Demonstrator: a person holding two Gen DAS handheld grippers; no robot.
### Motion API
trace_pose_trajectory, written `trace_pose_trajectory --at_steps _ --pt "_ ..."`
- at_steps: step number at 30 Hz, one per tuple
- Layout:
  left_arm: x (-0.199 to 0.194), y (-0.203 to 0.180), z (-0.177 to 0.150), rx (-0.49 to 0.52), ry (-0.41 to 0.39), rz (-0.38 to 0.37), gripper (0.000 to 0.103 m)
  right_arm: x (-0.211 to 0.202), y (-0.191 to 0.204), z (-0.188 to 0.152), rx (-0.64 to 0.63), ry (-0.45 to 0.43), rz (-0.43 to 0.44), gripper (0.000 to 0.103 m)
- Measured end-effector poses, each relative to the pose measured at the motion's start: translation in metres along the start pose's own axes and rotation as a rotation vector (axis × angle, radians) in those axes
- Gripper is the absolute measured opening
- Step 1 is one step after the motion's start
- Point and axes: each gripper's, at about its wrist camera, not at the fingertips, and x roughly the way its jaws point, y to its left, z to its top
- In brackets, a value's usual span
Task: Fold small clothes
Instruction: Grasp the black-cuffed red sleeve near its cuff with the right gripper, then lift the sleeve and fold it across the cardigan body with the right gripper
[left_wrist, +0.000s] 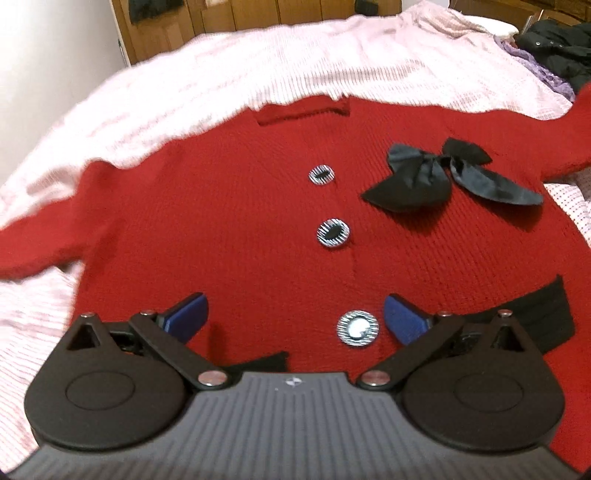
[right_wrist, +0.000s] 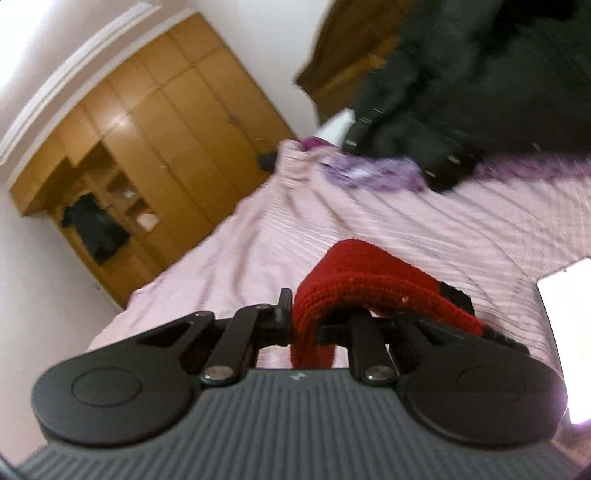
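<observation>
A small red knit cardigan lies front up on the pink bedspread, with three striped buttons down the middle and a black bow at the right chest. My left gripper is open just above the hem, its blue pads either side of the lowest button. My right gripper is shut on a red sleeve with a black cuff and holds it lifted off the bed.
A black coat and purple cloth lie at the bed's far right. A wooden wardrobe stands beyond the bed. A white flat object lies at the right edge. The black coat also shows in the left wrist view.
</observation>
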Motion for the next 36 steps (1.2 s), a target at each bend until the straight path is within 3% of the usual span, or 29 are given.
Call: trace_pose_trajectory --at_steps 8,18,27,36 --pt "-0.025 0.047 0.005 -0.070 -0.039 0.012 0.103 -0.003 0.082 -0.010 -0.093 0.019 0.096 0.014" --pt "-0.039 0.115 0.000 -0.156 -0.088 0.054 0.103 0.014 0.184 -0.063 -0.241 0.080 0.154 0.014" --pt "-0.036 0.169 -0.010 -0.214 -0.106 0.133 0.103 0.032 0.261 -0.135 -0.371 0.162 0.203 0.014" --pt "-0.024 0.198 -0.027 -0.281 -0.085 0.136 0.103 0.066 0.293 -0.238 -0.484 0.361 0.184 0.014"
